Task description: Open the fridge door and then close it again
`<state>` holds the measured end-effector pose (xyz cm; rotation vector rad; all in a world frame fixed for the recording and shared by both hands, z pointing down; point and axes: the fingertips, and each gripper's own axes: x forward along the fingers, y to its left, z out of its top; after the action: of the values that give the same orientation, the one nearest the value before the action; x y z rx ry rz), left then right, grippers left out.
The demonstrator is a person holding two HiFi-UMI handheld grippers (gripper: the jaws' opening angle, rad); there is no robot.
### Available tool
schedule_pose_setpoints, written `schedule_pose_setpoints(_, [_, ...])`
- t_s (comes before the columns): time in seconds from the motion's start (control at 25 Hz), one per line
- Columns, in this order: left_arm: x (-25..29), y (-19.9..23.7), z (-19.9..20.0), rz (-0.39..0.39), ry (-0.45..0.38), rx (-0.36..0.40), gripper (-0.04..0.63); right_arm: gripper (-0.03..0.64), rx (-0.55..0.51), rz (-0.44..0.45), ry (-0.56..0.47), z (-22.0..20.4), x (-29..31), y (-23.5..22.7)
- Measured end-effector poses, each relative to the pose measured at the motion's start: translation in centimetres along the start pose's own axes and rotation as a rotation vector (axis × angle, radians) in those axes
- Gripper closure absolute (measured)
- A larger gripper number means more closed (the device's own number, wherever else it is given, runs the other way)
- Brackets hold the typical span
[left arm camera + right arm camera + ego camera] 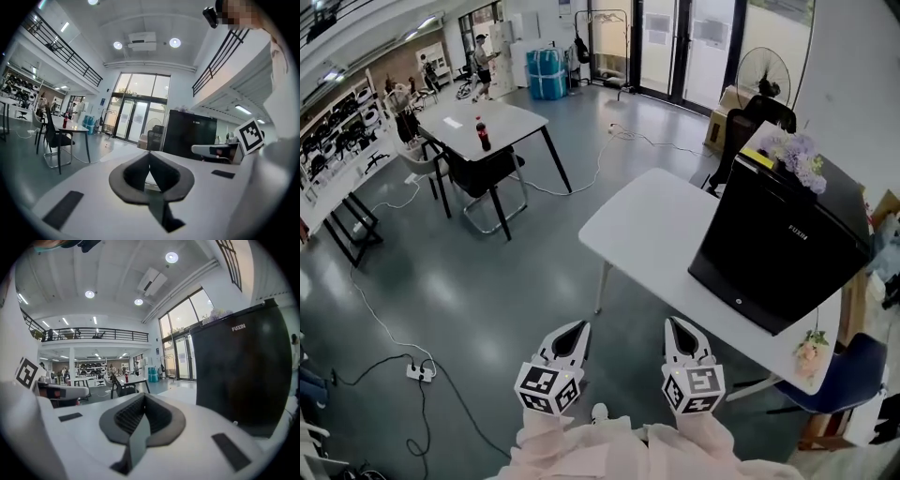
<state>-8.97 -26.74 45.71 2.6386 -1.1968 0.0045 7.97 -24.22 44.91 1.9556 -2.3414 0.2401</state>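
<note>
**A:** Where does the fridge (778,248) stand?

**B:** On the white counter (642,220) at the right of the head view. Its door is shut and its dark front faces the lower left. A bunch of pale flowers (797,155) sits on top.

**A:** And the tongs?

**B:** Both are low in the middle of the frame, short of the counter's near edge. The left tongs (577,330) are clenched on nothing, tips together. The right tongs (675,326) are likewise clenched and empty.

**A:** So what could go wrong?

**B:** I reckon clenched tips can't hook a door edge. They'd have to part first, or they'd skid off the glossy front. I can't make out a handle, nor which side is hinged, so a pull at the wrong edge would achieve nothing.

**A:** Anything else?

**B:** The fridge looks small and sits close to the counter's near edge. A hard tug may drag the whole box instead of swinging the door, and the jolt could topple the flowers. Slamming it shut carries the same risk.
</note>
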Motion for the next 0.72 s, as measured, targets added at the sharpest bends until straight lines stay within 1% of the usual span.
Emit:
schedule_pose_setpoints(0.24, [2.8,0.6,1.0,-0.110,0.011,0.014,0.584,0.607,0.006,-0.093,-0.011,0.6,1.9,-1.0])
schedule_pose_setpoints(0.36, [4.4,0.4,1.3,-0.163,0.013,0.024,0.584,0.607,-0.012,-0.125,-0.013,0.9,2.8,-1.7])
schedule_pose_setpoints(0.72, [9.2,-0.5,2.0,-0.277,0.028,0.024,0.584,0.606,-0.059,-0.230,-0.037,3.1,3.2,-5.7])
